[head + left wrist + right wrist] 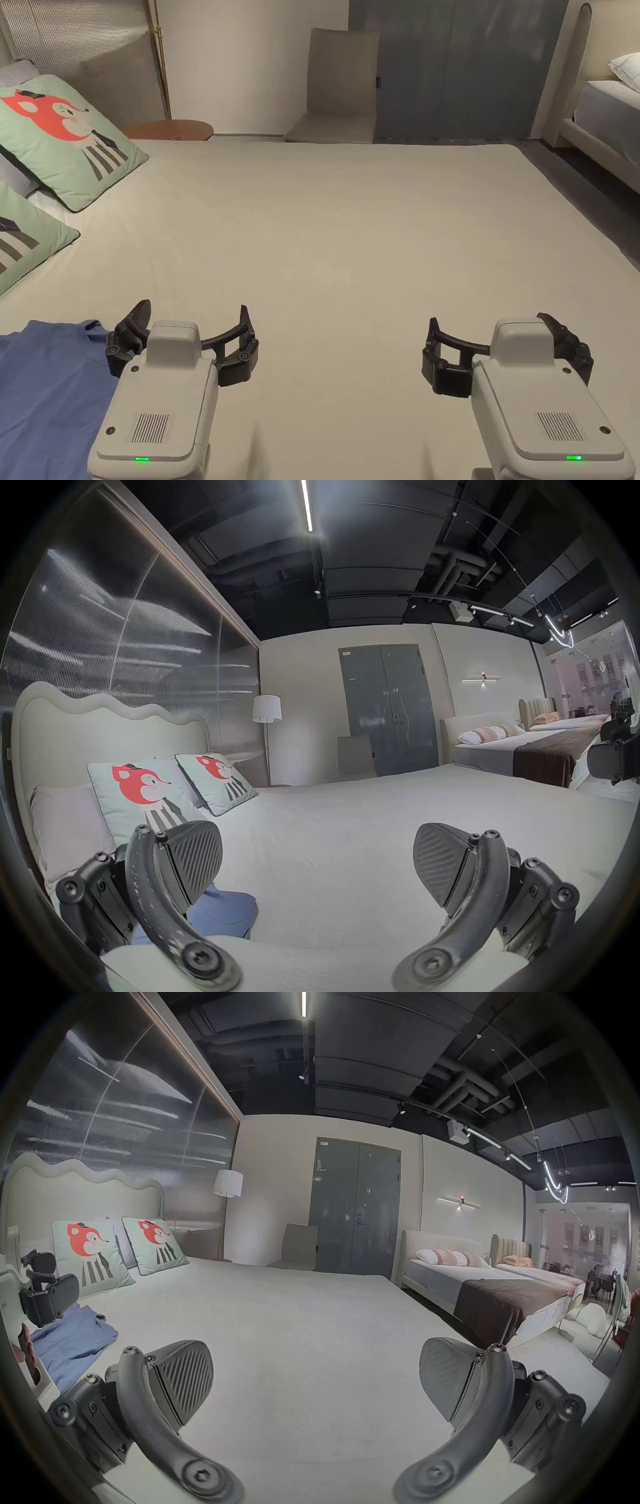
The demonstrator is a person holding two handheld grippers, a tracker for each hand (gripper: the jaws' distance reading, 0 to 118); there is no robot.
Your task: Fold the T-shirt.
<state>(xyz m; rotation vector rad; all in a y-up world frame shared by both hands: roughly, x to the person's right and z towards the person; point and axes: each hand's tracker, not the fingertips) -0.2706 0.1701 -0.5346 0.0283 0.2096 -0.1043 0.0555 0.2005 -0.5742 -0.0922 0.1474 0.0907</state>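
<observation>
A blue T-shirt (44,387) lies bunched at the near left corner of the beige bed (350,237); it also shows in the left gripper view (225,913) and the right gripper view (72,1342). My left gripper (194,319) hovers open just right of the shirt's edge, its left jaw above the fabric, nothing between the jaws (317,861). My right gripper (494,328) is open over bare sheet, well to the right of the shirt (315,1376).
Two fox-print cushions (65,137) lean at the bed's left side by the headboard (104,722). A beige chair (340,87) and a round wooden side table (169,130) stand beyond the far edge. Another bed (603,119) stands to the right across a floor gap.
</observation>
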